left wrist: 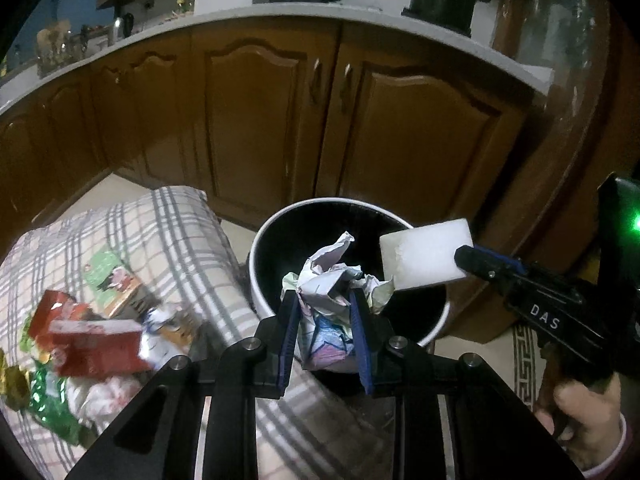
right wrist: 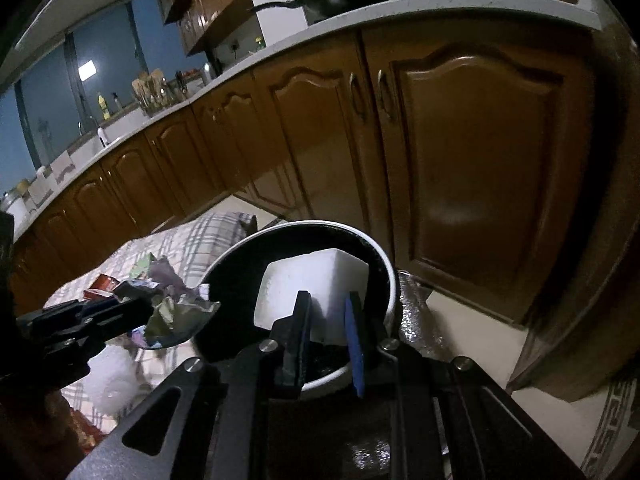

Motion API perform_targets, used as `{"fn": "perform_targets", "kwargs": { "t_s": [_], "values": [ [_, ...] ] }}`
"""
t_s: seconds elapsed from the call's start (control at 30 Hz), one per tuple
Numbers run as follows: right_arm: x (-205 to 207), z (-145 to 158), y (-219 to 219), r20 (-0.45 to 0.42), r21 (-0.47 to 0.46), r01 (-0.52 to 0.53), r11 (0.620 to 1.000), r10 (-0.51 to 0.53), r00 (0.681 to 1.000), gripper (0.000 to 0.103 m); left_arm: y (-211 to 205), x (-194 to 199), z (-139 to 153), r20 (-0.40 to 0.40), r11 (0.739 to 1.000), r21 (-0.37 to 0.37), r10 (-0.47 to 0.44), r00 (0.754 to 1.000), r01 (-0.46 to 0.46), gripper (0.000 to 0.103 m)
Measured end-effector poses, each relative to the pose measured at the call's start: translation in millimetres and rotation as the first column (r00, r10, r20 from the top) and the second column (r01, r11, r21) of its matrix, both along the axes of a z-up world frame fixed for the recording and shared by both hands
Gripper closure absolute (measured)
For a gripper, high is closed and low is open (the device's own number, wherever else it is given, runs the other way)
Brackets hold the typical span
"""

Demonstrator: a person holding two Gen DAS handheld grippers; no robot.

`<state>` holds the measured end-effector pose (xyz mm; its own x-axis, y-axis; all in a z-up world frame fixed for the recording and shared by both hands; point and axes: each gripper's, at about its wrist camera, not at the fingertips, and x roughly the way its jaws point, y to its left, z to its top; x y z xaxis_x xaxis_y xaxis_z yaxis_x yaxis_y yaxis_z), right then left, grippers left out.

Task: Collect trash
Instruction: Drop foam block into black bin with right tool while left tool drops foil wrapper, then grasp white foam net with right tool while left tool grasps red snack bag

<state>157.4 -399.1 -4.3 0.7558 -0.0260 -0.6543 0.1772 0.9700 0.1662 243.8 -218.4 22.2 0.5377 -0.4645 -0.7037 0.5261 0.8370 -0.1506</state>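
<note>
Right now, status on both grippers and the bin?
Left gripper shut on crumpled paper. Right gripper shut on white foam block. Both over open bin. Nothing blocking the drop; more trash on checked cloth.

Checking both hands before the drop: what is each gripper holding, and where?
Left gripper: crumpled paper, around its middle. Right gripper: white foam block, by its near edge.

Dim warm indoor light, fisheye bending at dark edges, motion-blurred wrappers (left wrist: 92, 340), glare on cabinet doors (right wrist: 476, 168)

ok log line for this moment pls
left gripper: shut on crumpled paper | right gripper: shut on white block | both over bin
</note>
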Motion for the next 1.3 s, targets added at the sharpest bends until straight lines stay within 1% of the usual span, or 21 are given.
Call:
{"fn": "perform_targets", "kwargs": {
  "t_s": [0.23,0.27,0.3,0.33,0.37,0.4,0.43,0.5,0.53,0.63,0.7,0.73,0.8,0.87,1.0,1.17,1.3],
  "values": [
    [16,-6,-5,-0.039,-0.023,-0.011,1.000,0.010,0.999,0.085,-19,26,-12,-0.021,1.000,0.021,0.010,1.000,-0.010,0.077],
    [18,-7,-6,-0.044,-0.024,-0.013,1.000,0.012,0.999,0.084,-21,30,-15,-0.026,1.000,0.026,0.015,1.000,-0.014,0.073],
    [20,-7,-6,-0.049,-0.021,-0.017,1.000,0.016,0.999,0.080,-22,31,-15,-0.033,1.000,0.024,0.014,0.999,-0.013,0.065],
    [23,-8,-7,-0.054,-0.019,-0.021,1.000,0.020,0.998,0.079,-22,33,-17,-0.041,1.000,0.021,0.015,0.999,-0.014,0.059],
    [26,-9,-8,-0.059,-0.018,-0.019,1.000,0.018,0.998,0.078,-22,36,-18,-0.051,1.000,0.017,0.021,0.998,-0.020,0.048],
    [29,-10,-10,-0.067,-0.012,-0.017,1.000,0.016,0.998,0.076,-21,36,-18,-0.055,1.000,0.013,0.025,0.998,-0.025,0.041],
    [31,-11,-12,-0.071,0.000,-0.019,1.000,0.019,0.997,0.073,-20,36,-17,-0.058,1.000,0.006,0.027,0.998,-0.026,0.039],
    [31,-10,-14,-0.069,0.021,-0.016,1.000,0.018,0.997,0.053,-16,33,-14,-0.057,1.000,-0.001,0.025,0.998,-0.025,0.036],
    [30,-10,-15,-0.062,0.028,-0.014,0.999,0.016,0.998,0.050,-14,31,-12,-0.054,1.000,-0.001,0.027,0.998,-0.027,0.036],
    [22,-6,-15,-0.042,0.053,-0.008,0.999,0.010,0.999,0.048,3,17,-2,-0.034,0.999,-0.023,0.030,0.999,-0.031,0.031],
    [15,-3,-13,-0.022,0.079,-0.007,0.997,0.009,1.000,0.039,19,4,4,-0.016,0.998,-0.042,0.037,0.999,-0.038,0.026],
    [9,0,-9,-0.007,0.086,-0.010,0.996,0.010,1.000,0.038,27,0,6,-0.008,0.998,-0.048,0.038,0.999,-0.039,0.025],
    [0,2,-1,0.013,0.096,-0.019,0.995,0.018,1.000,0.029,42,-16,11,0.014,0.997,-0.057,0.051,0.999,-0.050,0.024],
    [-11,4,8,0.036,0.113,-0.027,0.993,0.023,0.999,0.023,57,-29,13,0.022,0.996,-0.064,0.059,0.998,-0.058,0.024],
    [-28,3,27,0.058,0.141,-0.042,0.989,0.034,0.998,0.022,86,-52,14,0.018,0.994,-0.080,0.081,0.997,-0.080,0.024],
    [-48,-2,51,0.059,0.181,-0.064,0.981,0.054,0.997,0.019,125,-83,14,0.022,0.989,-0.082,0.127,0.992,-0.124,0.023],
    [-60,-7,65,0.055,0.204,-0.070,0.976,0.060,0.997,0.017,158,-104,9,0.001,0.980,-0.091,0.176,0.984,-0.175,0.023]
  ]
}}
